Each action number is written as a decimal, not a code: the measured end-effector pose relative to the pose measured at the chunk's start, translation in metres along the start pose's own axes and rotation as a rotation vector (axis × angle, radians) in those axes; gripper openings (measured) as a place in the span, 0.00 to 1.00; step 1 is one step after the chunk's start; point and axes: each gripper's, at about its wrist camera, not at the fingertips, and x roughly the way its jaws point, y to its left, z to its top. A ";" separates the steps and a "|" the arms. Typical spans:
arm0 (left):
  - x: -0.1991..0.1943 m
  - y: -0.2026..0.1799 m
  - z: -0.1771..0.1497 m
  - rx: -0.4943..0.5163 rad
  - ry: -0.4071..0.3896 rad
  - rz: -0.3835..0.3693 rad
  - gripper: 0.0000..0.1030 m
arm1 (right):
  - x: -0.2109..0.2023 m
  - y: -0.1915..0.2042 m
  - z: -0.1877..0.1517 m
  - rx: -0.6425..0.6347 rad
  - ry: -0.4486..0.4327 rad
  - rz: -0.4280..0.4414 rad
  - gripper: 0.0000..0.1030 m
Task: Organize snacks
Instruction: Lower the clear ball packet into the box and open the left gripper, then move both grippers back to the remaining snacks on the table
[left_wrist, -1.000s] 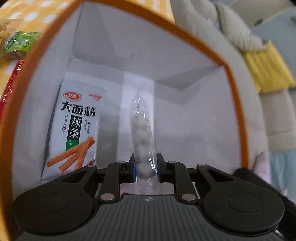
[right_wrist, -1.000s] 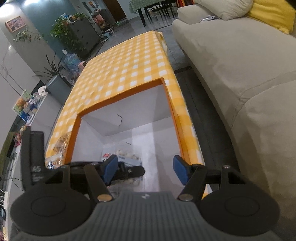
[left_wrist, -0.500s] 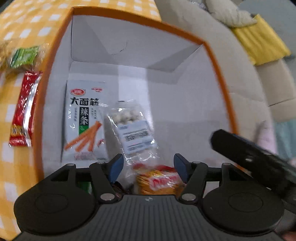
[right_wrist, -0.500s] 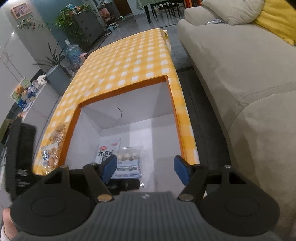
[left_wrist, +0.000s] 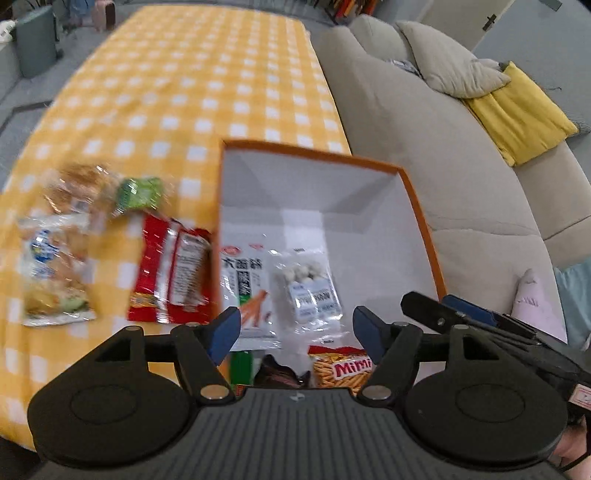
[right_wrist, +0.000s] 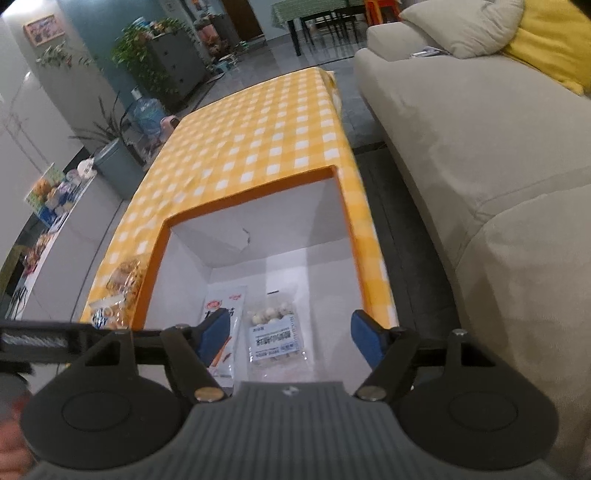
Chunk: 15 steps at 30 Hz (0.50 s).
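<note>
Now we hold both the left gripper (left_wrist: 293, 328) and right gripper (right_wrist: 290, 332) spread wide, empty, above the box (left_wrist: 421, 221), where the clear packet (left_wrist: 306, 288) lies.

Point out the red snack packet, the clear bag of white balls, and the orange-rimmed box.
red snack packet (left_wrist: 171, 275), left wrist view, packet's middle
clear bag of white balls (left_wrist: 308, 291), left wrist view, bag's middle
orange-rimmed box (left_wrist: 310, 150), left wrist view, far rim

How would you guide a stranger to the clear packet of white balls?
Find the orange-rimmed white cardboard box on the yellow checked tablecloth. On its floor lie two packets side by side. The clear plastic packet of white balls is the right one; its neighbour, the white packet, pictures orange sticks.
</note>
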 end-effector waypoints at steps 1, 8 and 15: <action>-0.005 0.001 -0.001 -0.001 -0.003 -0.003 0.80 | 0.000 0.003 0.000 -0.013 0.001 0.002 0.69; -0.028 0.020 -0.006 -0.019 -0.004 0.002 0.80 | 0.002 0.016 -0.002 -0.051 0.050 0.015 0.73; -0.046 0.041 -0.015 0.042 0.009 0.061 0.80 | 0.007 0.032 -0.007 -0.099 0.103 -0.017 0.87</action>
